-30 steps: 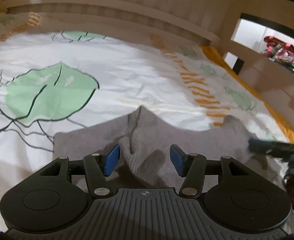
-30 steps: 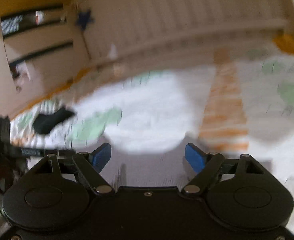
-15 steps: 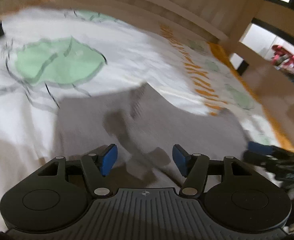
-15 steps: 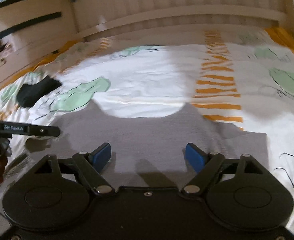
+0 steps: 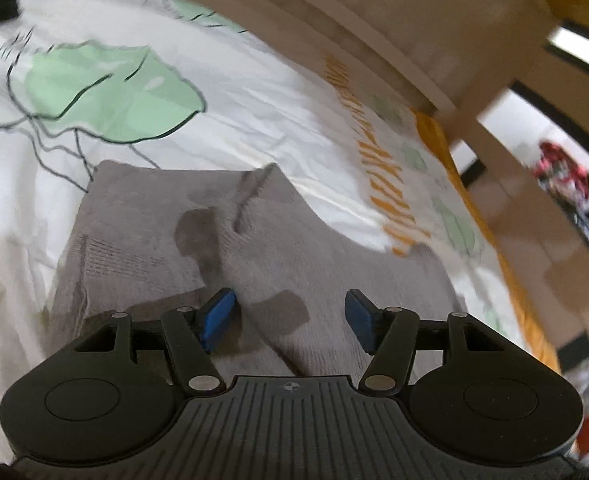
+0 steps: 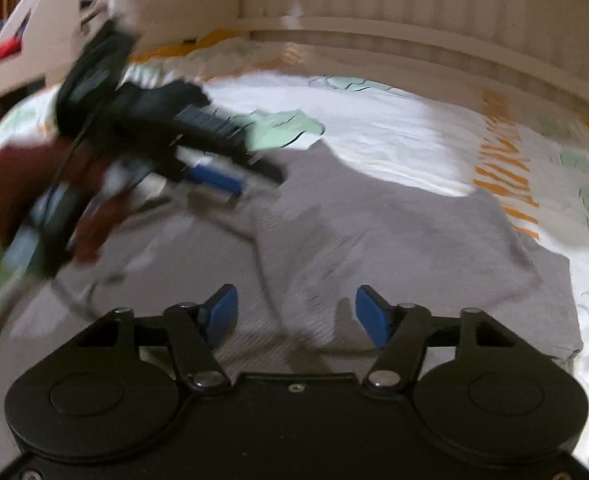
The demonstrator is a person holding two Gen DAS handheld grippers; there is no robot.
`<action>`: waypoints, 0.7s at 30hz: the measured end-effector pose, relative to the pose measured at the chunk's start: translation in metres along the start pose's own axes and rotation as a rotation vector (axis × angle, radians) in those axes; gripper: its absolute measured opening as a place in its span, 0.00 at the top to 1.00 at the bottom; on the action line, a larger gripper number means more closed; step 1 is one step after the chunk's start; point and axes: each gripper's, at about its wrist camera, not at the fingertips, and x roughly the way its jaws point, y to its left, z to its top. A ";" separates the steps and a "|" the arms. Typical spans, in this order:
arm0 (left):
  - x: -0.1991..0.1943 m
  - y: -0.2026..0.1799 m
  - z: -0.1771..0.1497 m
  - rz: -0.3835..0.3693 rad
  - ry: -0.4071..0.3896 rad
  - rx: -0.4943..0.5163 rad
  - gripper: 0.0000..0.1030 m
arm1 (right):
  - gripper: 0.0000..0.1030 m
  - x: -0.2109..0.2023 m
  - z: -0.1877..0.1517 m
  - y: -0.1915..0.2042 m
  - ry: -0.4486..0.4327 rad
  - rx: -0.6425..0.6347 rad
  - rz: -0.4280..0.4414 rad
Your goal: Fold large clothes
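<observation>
A grey garment (image 5: 254, 248) lies spread on the bed (image 5: 254, 92), taking up the lower middle of both views, with a raised fold running from its upper edge down toward the bottom of the frame in the left wrist view. Its far edge ends against bare white sheet printed with green leaves, so there is open bedding above and to the left of it; an orange-striped band runs along the right side, and the wooden headboard (image 5: 374, 40) closes off the top of the frame. The left claw (image 5: 290, 316) points down over the garment, its blue pads spread apart with cloth lying beneath them but nothing pinched. The right claw (image 6: 296, 316) likewise tilts down over the grey cloth; its jaws are closing, the pads apart and gripping nothing. In the right wrist view the left claw (image 6: 214, 178) shows blurred in the upper left, held by a person's hand (image 6: 10, 192) in a dark red sleeve, low over the garment's left part
</observation>
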 end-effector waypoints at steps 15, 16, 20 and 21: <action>0.003 0.012 0.017 0.095 0.038 0.117 0.90 | 0.81 0.028 0.009 -0.003 0.040 0.148 0.036; 0.007 0.016 0.014 0.103 0.066 0.103 0.85 | 0.74 0.035 0.005 -0.001 0.067 0.142 0.024; -0.006 0.020 0.007 0.046 0.061 0.090 0.58 | 0.58 0.037 -0.006 -0.005 0.072 0.202 0.026; -0.012 0.017 0.006 0.042 0.065 0.105 0.51 | 0.41 0.032 -0.006 -0.008 0.065 0.225 0.046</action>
